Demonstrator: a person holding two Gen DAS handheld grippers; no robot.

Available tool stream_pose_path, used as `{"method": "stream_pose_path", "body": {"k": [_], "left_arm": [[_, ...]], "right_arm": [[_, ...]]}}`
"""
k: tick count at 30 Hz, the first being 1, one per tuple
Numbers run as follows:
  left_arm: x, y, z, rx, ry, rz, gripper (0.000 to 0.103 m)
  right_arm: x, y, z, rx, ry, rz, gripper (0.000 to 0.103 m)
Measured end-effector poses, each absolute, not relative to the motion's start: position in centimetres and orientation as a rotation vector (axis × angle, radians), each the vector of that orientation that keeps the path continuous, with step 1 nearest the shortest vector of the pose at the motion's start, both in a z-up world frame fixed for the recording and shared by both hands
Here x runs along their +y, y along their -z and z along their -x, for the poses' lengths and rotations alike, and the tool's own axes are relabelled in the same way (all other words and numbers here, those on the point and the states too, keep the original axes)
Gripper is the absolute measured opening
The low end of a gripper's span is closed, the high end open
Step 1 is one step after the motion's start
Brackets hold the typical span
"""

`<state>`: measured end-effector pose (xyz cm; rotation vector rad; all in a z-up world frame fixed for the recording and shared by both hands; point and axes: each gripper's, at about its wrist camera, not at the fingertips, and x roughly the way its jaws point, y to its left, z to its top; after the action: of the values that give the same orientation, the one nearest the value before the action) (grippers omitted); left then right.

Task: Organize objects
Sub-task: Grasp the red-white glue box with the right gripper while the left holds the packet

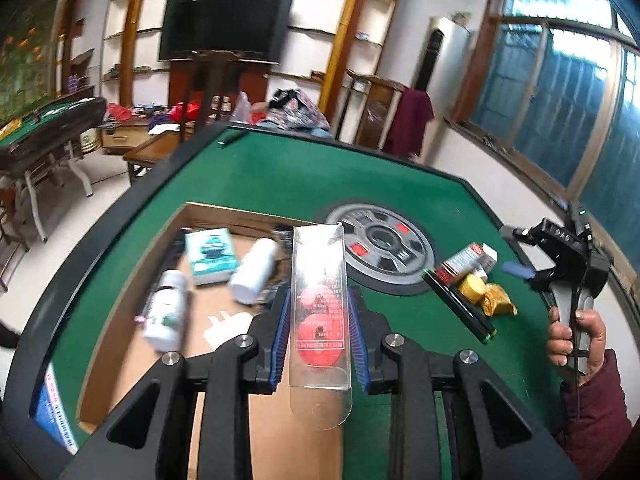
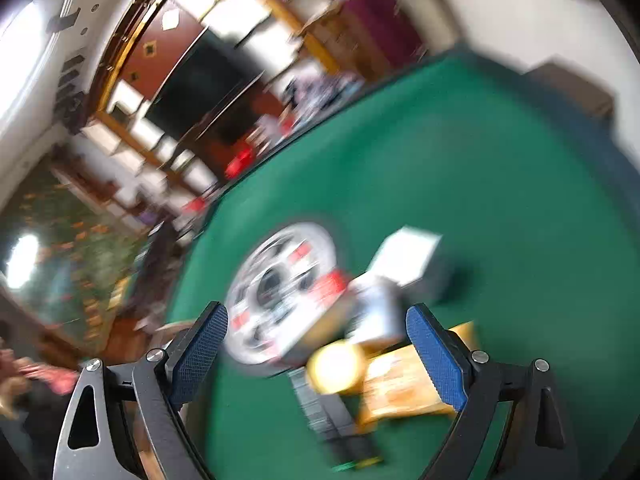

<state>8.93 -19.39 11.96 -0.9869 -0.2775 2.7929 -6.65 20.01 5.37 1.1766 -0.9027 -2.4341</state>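
A dark television hangs on a white wall among wooden shelves; blue-tinted windows in wooden frames stand to the right; a second green table stands on the pale floor

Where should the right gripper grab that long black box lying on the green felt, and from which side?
Grip the long black box across its narrow width near the middle, coming from above. It lies flat on the felt, long and slim, so only the short dimension fits between the pads. The yellow round lid and gold packet crowd its far side, so probably favour the half toward its green-tipped end.
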Motion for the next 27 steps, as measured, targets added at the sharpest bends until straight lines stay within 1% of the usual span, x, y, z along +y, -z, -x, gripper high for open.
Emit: {"method": "stream_pose_path", "body": {"k": [4,6,9,10,11,12,14,15,17,18,22,27], "left_arm": [[-21.2,-11.9,-9.9,-0.283,-2.843,0.96,0.027],[-22.1,-11.6,-10.3,-0.289,-2.854,0.957,0.027],[-23.2,-11.3,-10.6,-0.303,-2.865,0.96,0.027],[-23.3,-11.1,-10.5,-0.306,-2.868,0.96,0.027],[-23.5,-11.0,-10.6,-0.311,-2.871,0.958,0.027],[-23.8,-10.8,-10.6,-0.316,-2.873,0.958,0.027],[-24.4,-10.7,-10.8,-0.33,-2.878,0.957,0.027],[-24.7,-10.6,-10.9,-0.337,-2.881,0.958,0.027],[-25.2,-10.3,-10.9,-0.348,-2.889,0.962,0.027],[-25.4,-10.2,-11.0,-0.354,-2.891,0.963,0.027],[-26.0,-10.1,-11.1,-0.349,-2.904,0.963,0.027],[-26.0,-10.1,-11.1,-0.334,-2.9,0.967,0.027]], "right_arm": [[16.7,-4.6,8.6,-0.773,2.471,-1.326,0.094],[15.6,-4.0,9.6,-0.746,2.481,-1.394,0.093],[14.5,-3.0,11.3,-0.72,2.512,-1.496,0.091],[14.1,-2.6,11.9,-0.706,2.531,-1.524,0.088],[13.9,-2.5,12.4,-0.689,2.548,-1.542,0.081],[13.8,-2.3,13.2,-0.664,2.567,-1.569,0.077],[13.6,-1.7,14.4,-0.63,2.595,-1.618,0.055],[13.5,-1.4,14.7,-0.618,2.604,-1.639,0.05],[13.3,-1.0,15.1,-0.571,2.627,-1.665,0.033],[13.0,-1.0,15.2,-0.53,2.648,-1.661,0.03],[13.4,-1.5,14.4,-0.518,2.63,-1.613,0.03],[14.6,-3.4,12.0,-0.691,2.546,-1.45,0.03]]}}
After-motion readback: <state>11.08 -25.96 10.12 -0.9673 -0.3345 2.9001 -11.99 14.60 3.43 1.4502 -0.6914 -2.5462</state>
